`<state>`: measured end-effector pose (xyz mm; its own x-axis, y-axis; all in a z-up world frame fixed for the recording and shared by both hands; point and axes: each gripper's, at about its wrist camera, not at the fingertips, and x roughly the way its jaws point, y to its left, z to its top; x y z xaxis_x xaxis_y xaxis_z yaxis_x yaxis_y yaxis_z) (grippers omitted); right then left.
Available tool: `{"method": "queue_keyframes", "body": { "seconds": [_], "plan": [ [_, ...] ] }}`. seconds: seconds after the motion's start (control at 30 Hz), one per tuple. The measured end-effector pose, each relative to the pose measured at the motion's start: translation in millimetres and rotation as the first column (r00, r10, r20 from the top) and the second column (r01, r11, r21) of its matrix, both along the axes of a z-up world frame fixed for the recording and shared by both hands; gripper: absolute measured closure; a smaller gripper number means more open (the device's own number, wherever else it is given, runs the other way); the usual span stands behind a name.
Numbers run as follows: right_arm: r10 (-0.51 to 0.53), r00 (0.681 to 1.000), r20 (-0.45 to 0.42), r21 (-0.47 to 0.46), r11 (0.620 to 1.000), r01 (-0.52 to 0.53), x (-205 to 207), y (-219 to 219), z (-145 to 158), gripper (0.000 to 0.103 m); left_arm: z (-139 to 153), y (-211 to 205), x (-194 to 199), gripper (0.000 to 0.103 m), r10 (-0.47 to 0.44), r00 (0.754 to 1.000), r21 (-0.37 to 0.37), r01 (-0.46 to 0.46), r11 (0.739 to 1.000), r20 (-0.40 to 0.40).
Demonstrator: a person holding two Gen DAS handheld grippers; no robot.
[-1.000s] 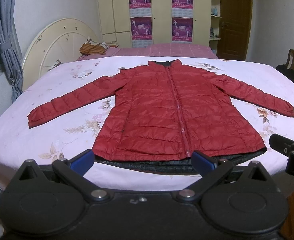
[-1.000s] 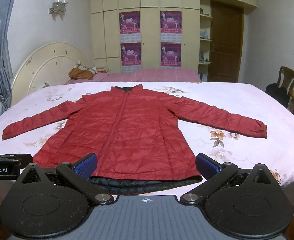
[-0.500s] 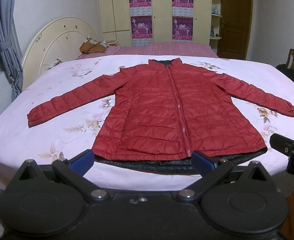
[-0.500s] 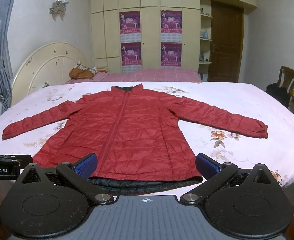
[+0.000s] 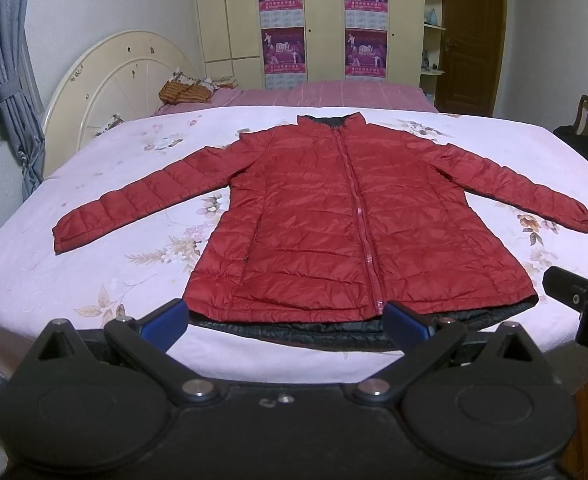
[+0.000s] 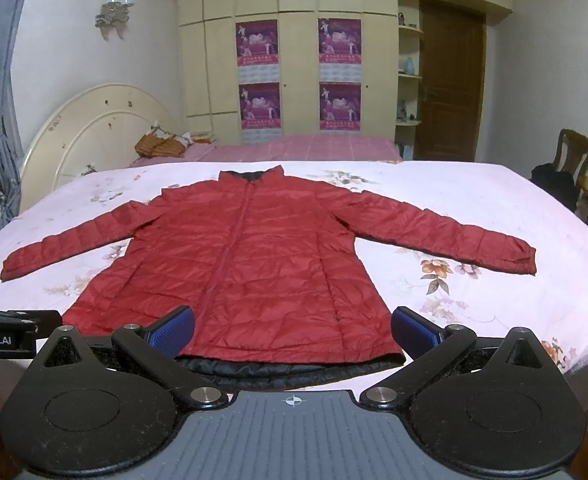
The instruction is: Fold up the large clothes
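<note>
A red quilted jacket (image 5: 334,216) (image 6: 261,264) lies flat and zipped on the bed, both sleeves spread out sideways, its black lining showing along the near hem. My left gripper (image 5: 285,322) hovers open just before the hem, with nothing between its blue pads. My right gripper (image 6: 294,330) is open too, held off the bed's near edge in front of the hem. The right gripper's black body (image 5: 578,304) shows at the right edge of the left wrist view; the left gripper's body (image 6: 9,334) shows at the left edge of the right wrist view.
The bed (image 5: 93,272) has a pale floral sheet and a cream headboard (image 5: 105,88) at the left. A second pink bed (image 6: 314,148) lies behind, then cupboards with posters. A wooden chair (image 6: 570,160) and a dark bag stand at the right, and grey curtains hang left.
Both grippers have drifted very slightly; the jacket lies as it did and both stay open.
</note>
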<state>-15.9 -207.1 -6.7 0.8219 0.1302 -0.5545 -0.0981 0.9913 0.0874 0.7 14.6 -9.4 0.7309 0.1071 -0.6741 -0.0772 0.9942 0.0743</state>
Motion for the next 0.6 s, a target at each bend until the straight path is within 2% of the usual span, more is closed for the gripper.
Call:
{"method": "queue_keyframes", "body": {
  "seconds": [0.6],
  "plan": [
    [-0.020,1.000,-0.022,0.012,1.000,0.021,28.0,-5.3,-8.4,0.000,-8.8,13.5,38.6,0.000,0.019,0.999,0.019,-0.018,1.000,-0.032]
  ]
}}
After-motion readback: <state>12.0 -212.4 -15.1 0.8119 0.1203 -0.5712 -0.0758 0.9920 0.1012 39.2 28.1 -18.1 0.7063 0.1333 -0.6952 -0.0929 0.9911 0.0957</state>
